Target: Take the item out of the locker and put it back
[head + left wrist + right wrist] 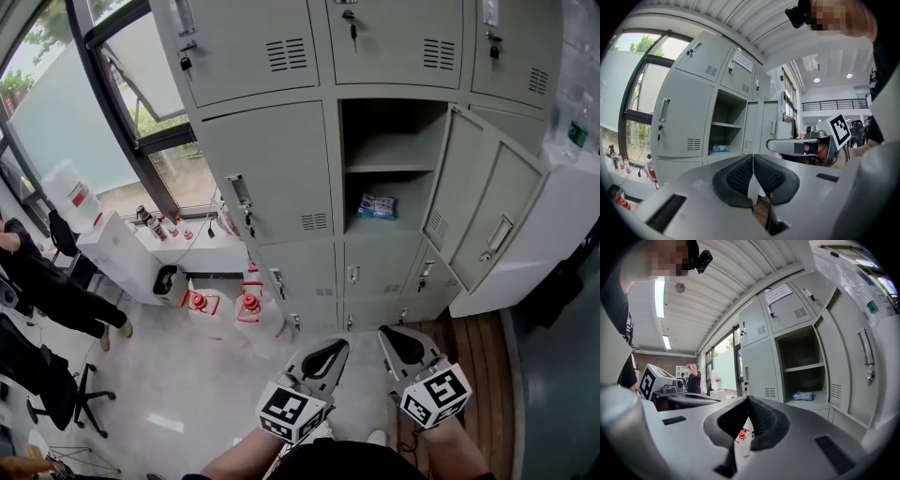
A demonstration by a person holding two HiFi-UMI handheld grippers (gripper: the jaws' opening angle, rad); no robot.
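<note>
Fingers (736, 176) together on left gripper (328, 354) and right gripper (403, 343), well apart from open locker (389, 169) door (483, 211).

Blue packet (377, 206) flat in open locker (392, 159) (lower shelf).

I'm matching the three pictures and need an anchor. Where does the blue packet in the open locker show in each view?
Head view: blue packet, right of centre, upper half.
Left gripper view: left of centre, just below mid-height.
Right gripper view: right of centre, lower half.
Shared landmark: the shelf above it in the open compartment.
</note>
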